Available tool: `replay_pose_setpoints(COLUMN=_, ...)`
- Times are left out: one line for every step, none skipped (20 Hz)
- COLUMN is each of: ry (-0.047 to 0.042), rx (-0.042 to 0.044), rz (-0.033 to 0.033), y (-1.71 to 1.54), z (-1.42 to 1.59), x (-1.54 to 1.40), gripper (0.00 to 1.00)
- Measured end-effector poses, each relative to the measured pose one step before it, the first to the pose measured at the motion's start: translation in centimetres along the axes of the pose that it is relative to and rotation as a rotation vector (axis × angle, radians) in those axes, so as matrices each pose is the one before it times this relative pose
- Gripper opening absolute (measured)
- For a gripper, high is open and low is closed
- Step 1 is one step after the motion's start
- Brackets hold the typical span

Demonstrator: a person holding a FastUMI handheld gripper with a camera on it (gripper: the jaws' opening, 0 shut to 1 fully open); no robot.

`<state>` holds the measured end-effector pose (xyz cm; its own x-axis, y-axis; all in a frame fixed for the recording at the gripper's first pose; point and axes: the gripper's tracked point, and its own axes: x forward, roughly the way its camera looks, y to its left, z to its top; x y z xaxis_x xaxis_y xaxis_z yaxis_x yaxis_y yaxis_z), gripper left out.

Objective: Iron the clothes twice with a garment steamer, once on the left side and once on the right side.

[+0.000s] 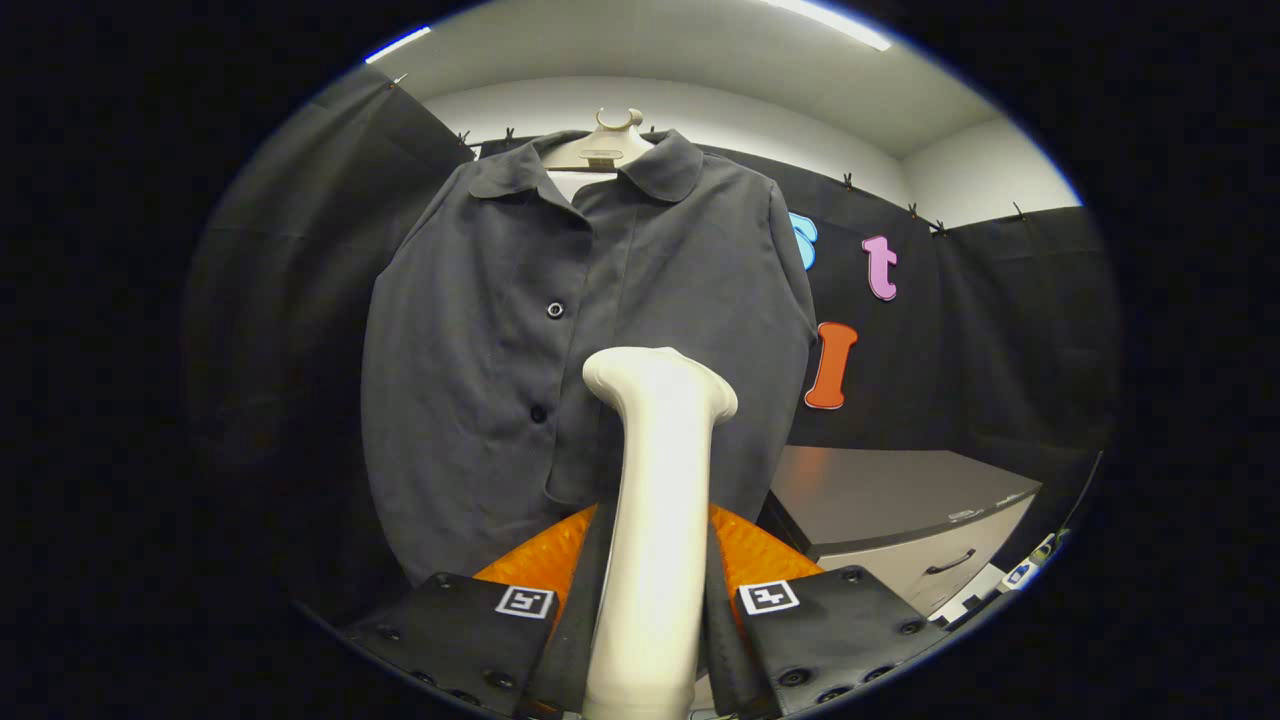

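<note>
A staged recording booth inside a plain white-walled room: black cloth [1000,330] clipped along a line forms the backdrop behind a dark shirt [600,330] on a hanger [605,140]. Right of the shirt stands a grey cabinet [900,510] with a drawer handle; strip lights [830,22] run overhead.

Two long white ceiling light strips [830,22] at the top of the frame light the booth evenly from above. The glossy cream plastic steamer handle [655,520] at lower centre shows soft glare and looks slightly blurred. The dark grey buttoned shirt [520,330] stays sharp; fisheye bending curves the edges, and the left darkens.
</note>
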<state>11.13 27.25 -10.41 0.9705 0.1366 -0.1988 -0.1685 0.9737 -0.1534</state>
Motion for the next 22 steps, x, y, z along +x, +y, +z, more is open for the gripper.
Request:
replay_pose_setpoints(ry=0.01425, rx=-0.00019, rz=0.00160, y=0.170, z=-0.644, x=-0.271, gripper=0.53)
replay_pose_setpoints(ry=0.01301, rx=-0.00142, rz=0.00136, y=0.203, z=-0.769, x=-0.254, gripper=0.53)
replay_pose_setpoints(ry=0.01421, rx=-0.00175, rz=0.00151, y=0.183, z=-0.780, x=-0.185, gripper=0.53)
replay_pose_setpoints(ry=0.01336, rx=0.00128, rz=0.00135, y=0.231, z=-0.655, x=-0.227, gripper=0.53)
replay_pose_setpoints(ry=0.01452, rx=0.00248, rz=0.00216, y=0.162, z=-0.868, x=-0.231, gripper=0.53)
replay_pose_setpoints(ry=0.01596, rx=0.00334, rz=0.00171, y=0.217, z=-0.804, x=-0.137, gripper=0.53)
replay_pose_setpoints(ry=0.01688, rx=0.00384, rz=0.00056, y=0.244, z=-0.701, x=-0.368, gripper=0.53)
replay_pose_setpoints(ry=0.01395, rx=0.00496, rz=-0.00103, y=0.134, z=-0.603, x=-0.094, gripper=0.53)
replay_pose_setpoints(ry=0.01236, rx=0.00404, rz=-0.00092, y=0.206, z=-0.663, x=-0.116, gripper=0.53)
replay_pose_setpoints(ry=0.01164, rx=0.00326, rz=0.00006, y=0.170, z=-0.740, x=-0.097, gripper=0.53)
replay_pose_setpoints(ry=0.01010, rx=0.00200, rz=-0.00005, y=0.224, z=-0.492, x=-0.027, gripper=0.53)
replay_pose_setpoints(ry=0.01126, rx=0.00210, rz=0.00004, y=0.184, z=-0.750, x=-0.063, gripper=0.53)
replay_pose_setpoints(ry=0.01345, rx=0.00267, rz=0.00046, y=0.101, z=-0.662, x=0.053, gripper=0.53)
replay_pose_setpoints(ry=0.00995, rx=0.00356, rz=-0.00136, y=0.056, z=-0.385, x=-0.010, gripper=0.53)
replay_pose_setpoints(ry=0.00856, rx=0.00180, rz=-0.00342, y=0.030, z=-0.513, x=-0.117, gripper=0.53)
replay_pose_setpoints(ry=0.00782, rx=0.00199, rz=-0.00380, y=-0.030, z=-0.386, x=0.027, gripper=0.53)
replay_pose_setpoints(ry=0.00644, rx=0.00056, rz=-0.00249, y=0.039, z=-0.318, x=-0.047, gripper=0.53)
replay_pose_setpoints(ry=0.00524, rx=0.00014, rz=-0.00365, y=-0.036, z=-0.328, x=-0.002, gripper=0.53)
replay_pose_setpoints(ry=0.00550, rx=-0.00176, rz=-0.00412, y=-0.116, z=-0.193, x=0.042, gripper=0.53)
replay_pose_setpoints(ry=0.00614, rx=-0.00122, rz=-0.00379, y=-0.012, z=-0.213, x=0.022, gripper=0.53)
replay_pose_setpoints(ry=0.00448, rx=0.00181, rz=-0.00195, y=-0.021, z=-0.201, x=-0.067, gripper=0.53)
replay_pose_setpoints(ry=0.00311, rx=0.00338, rz=-0.00087, y=0.064, z=-0.113, x=0.021, gripper=0.53)
